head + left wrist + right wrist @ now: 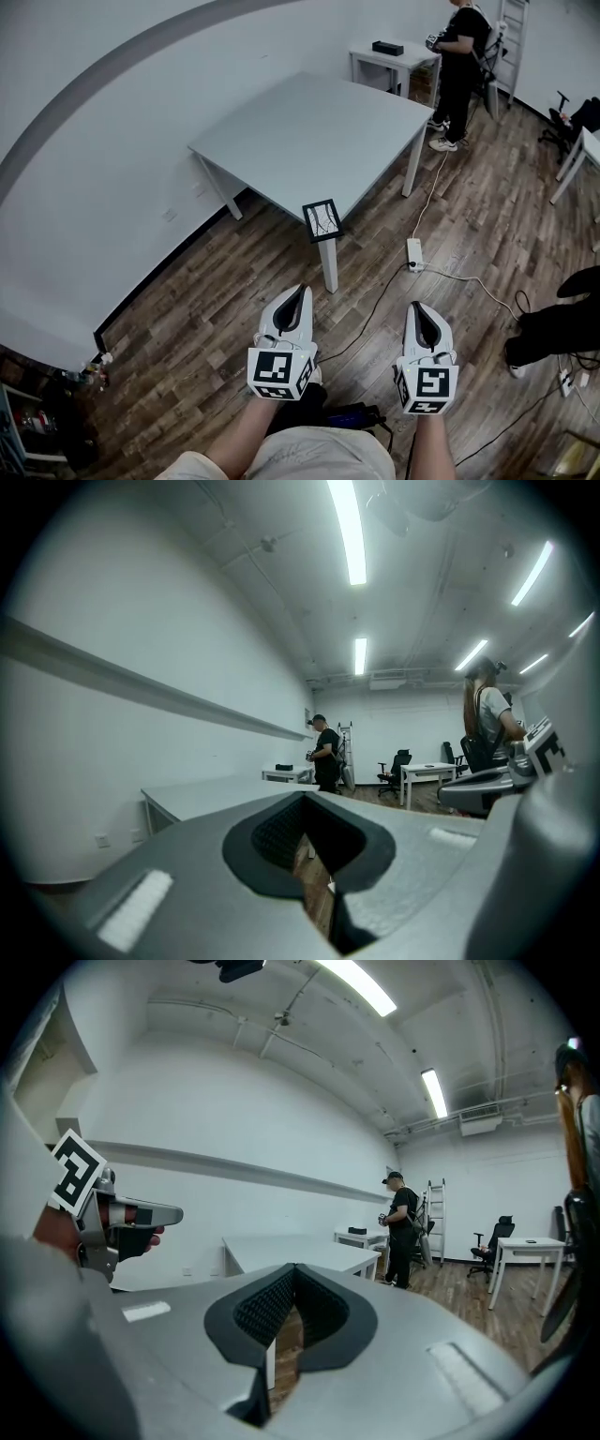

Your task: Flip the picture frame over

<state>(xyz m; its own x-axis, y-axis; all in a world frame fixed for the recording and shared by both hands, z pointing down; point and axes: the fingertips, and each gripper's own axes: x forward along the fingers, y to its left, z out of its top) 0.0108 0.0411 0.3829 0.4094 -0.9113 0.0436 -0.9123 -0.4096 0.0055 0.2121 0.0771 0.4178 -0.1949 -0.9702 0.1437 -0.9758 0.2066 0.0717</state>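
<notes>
Left gripper (300, 292): low over wood floor (187, 309), jaws together, nothing between them.
Picture frame (322, 220): at near corner of grey table (309, 122), pictured side showing, ahead of both grippers and well apart from them.
Right gripper (416, 307): beside left one, jaws together, empty.
Power strip (414, 253): on floor, right of table leg.
Person (459, 56) in black: standing by small table (394, 58), back right.

Left claw (301, 291), right claw (416, 307), pale grey shells, black ribbed pads (262, 1316), black-and-white marker cubes (278, 372) (one each), beige clothing (319, 457)
</notes>
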